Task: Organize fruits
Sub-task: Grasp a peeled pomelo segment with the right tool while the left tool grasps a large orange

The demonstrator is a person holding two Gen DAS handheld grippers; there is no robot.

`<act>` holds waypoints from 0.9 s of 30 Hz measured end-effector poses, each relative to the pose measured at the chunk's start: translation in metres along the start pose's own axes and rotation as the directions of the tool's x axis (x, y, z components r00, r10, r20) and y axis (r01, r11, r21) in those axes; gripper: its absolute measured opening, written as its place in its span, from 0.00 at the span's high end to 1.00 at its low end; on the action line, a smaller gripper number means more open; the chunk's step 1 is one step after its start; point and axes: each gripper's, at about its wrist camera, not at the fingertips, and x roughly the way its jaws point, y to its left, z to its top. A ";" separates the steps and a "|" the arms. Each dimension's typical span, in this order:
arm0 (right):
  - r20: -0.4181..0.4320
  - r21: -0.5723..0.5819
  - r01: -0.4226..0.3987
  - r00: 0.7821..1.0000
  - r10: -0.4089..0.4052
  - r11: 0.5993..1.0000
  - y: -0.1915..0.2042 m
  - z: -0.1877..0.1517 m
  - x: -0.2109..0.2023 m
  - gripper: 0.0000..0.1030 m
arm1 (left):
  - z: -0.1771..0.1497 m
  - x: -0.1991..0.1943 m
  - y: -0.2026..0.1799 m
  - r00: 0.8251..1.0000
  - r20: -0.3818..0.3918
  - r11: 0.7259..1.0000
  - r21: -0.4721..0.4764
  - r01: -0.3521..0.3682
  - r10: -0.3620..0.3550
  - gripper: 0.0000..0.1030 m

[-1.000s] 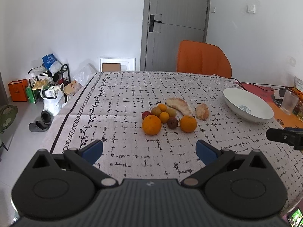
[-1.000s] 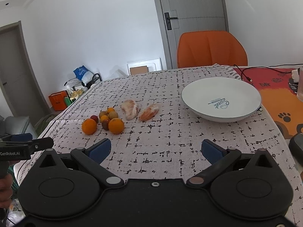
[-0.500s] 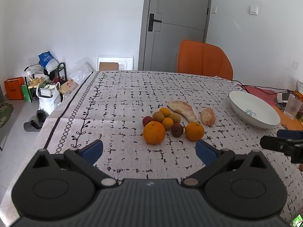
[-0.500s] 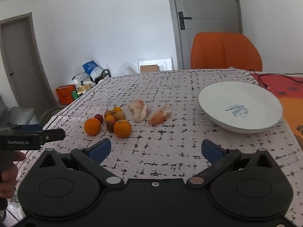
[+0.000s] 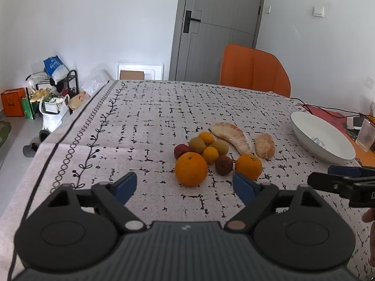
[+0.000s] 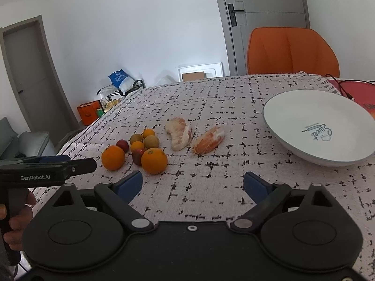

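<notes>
so the fruit pile [image 5: 206, 149] sits mid-table on the tablecloth [image 5: 145, 117], and the left gripper [image 5: 185, 187] is the one lined up with it: the big orange [image 5: 191, 168] is straight ahead, just past the gap between its blue fingertips, with the second orange [image 5: 248, 166] right off the right-hand tip. jaws spread wide, nothing in them. i'd guess the big orange goes first since nothing blocks it from this side.

the right gripper [image 6: 193, 185] is also wide open and empty, and it faces bare cloth. from there the pile is ahead and to the left, the two peeled citrus pieces [image 6: 179, 133] are ahead near the middle, and the white bowl [image 6: 290, 107] is off to the right, well apart from the pile.

the longer peeled piece lies with its long axis running away from the grippers, so a sideways pinch should work. plenty of open cloth between fruit and bowl for carrying across. the small fruits touch each other, so grabbing one could roll its neighbours. a glass [image 5: 365, 135] sits beyond the bowl, near the table's edge.
</notes>
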 end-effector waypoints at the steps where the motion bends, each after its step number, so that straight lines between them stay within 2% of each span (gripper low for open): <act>1: 0.001 -0.005 0.001 1.000 -0.001 1.000 0.000 0.001 0.002 0.14 | 0.000 0.003 0.000 1.000 -0.002 1.000 -0.003 0.001 -0.001 0.21; 5: -0.005 -0.020 0.020 1.000 -0.020 1.000 -0.001 0.004 0.012 0.20 | 0.003 0.015 -0.001 1.000 -0.014 1.000 -0.015 -0.005 0.005 0.31; 9: -0.023 -0.011 0.026 0.999 -0.026 1.000 -0.005 0.006 0.023 0.23 | 0.004 0.028 -0.004 0.999 -0.040 1.000 -0.030 -0.005 0.004 0.36; 19: -0.038 -0.010 0.033 0.999 -0.033 0.999 -0.011 0.012 0.037 0.23 | 0.006 0.050 -0.008 0.997 -0.070 0.999 -0.036 -0.017 0.014 0.45; 21: -0.040 -0.010 0.034 0.999 -0.034 0.999 -0.012 0.013 0.039 0.23 | 0.006 0.053 -0.008 0.997 -0.079 0.999 -0.045 -0.015 0.011 0.49; 24: -0.043 -0.014 0.035 0.998 -0.036 0.999 -0.013 0.015 0.044 0.23 | 0.006 0.056 -0.008 0.997 -0.077 0.999 -0.043 -0.023 0.020 0.62; 27: -0.048 -0.014 0.040 0.998 -0.040 0.999 -0.014 0.017 0.048 0.24 | 0.008 0.057 -0.005 0.997 -0.077 0.998 -0.059 -0.017 0.013 0.63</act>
